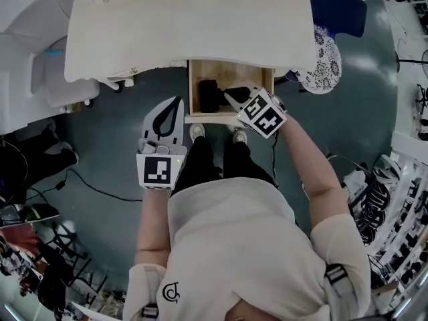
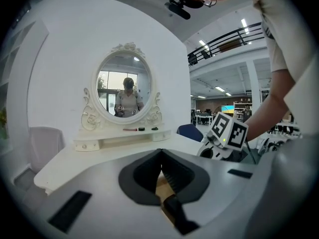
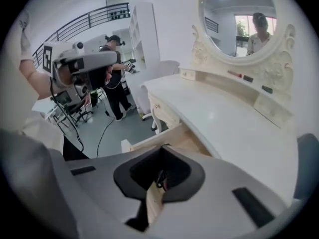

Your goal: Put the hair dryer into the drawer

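1. Looming beyond both tongs, the dressing table (image 1: 187,25) overhangs the open drawer (image 1: 210,118).
2. The right tongs (image 1: 229,93), clenched on nothing, hang just over the drawer; the left tongs (image 1: 176,105) — also clenched, empty — sit just outside its front.
3. The hair dryer (image 1: 208,93) lies inside, under the right tips — if it pokes up, closing could jam.

The drawer (image 1: 193,85) is shown in bare pale wood, unpainted and matt, while the dressing table (image 1: 187,32) above it is finished in smooth cream paint with a soft sheen. The hair dryer (image 1: 211,93) is seen as black and matt, seemingly plastic. The left gripper (image 2: 161,154) and right gripper (image 3: 160,149) are cased in matt grey plastic and lined with a darker material, ribbed on the left one. The floor (image 1: 107,146) is smooth and faintly glossy. The mirror (image 2: 124,91) glass is framed in carved cream moulding.
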The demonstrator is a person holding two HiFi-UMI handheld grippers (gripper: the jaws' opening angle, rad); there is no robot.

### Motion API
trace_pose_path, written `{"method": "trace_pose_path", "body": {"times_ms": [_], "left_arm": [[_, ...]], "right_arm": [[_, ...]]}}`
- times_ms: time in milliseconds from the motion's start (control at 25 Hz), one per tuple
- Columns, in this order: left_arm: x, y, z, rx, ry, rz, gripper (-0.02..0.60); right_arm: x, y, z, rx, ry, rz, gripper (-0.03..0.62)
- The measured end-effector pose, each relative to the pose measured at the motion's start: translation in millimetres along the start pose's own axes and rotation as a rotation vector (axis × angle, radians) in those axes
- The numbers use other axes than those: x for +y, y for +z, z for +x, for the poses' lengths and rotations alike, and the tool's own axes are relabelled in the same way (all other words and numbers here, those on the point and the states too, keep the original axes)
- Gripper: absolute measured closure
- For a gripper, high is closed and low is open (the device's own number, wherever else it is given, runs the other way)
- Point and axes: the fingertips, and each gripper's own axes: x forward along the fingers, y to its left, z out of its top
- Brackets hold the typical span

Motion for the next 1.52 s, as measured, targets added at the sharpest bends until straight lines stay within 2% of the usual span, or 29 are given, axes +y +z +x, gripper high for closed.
{"method": "trace_pose_path", "body": {"times_ms": [120,360,520,720,960,1160,1320,1520], "left_arm": [[3.1,17.8,2.7,-0.019,0.001,0.032,0.571],[-0.5,55.2,7.2,-0.071,-0.009,0.096,0.571],[0.4,69.9,9.7,-0.084,-0.012,0.096,0.571],[0.2,93.8,15.3,-0.097,-0.006,0.114,0.571],[-16.0,130.1,12.5,-0.138,-0.05,0.144,0.571],[-35.2,149.4,14.2,-0.148,-0.084,0.179,0.571],[-43.8,155.8,14.2,-0.152,-0.096,0.174,0.571],[-48.1,158.1,13.8,-0.159,-0.096,0.157,0.571]], "right_arm": [[-10.3,19.0,-29.2,-0.092,-0.068,0.039,0.586],[-26.7,67.4,-104.7,-0.379,-0.208,0.099,0.588],[-40.1,91.9,-153.7,-0.54,-0.335,0.108,0.588],[-40.9,109.2,-205.9,-0.709,-0.448,0.072,0.588],[-37.7,119.3,-264.6,-0.887,-0.552,0.136,0.588],[-34.5,128.4,-292.8,-0.935,-0.613,0.091,0.588],[-35.3,125.2,-299.5,-0.947,-0.629,0.105,0.588],[-34.7,119.9,-296.9,-0.916,-0.622,0.104,0.589]]}}
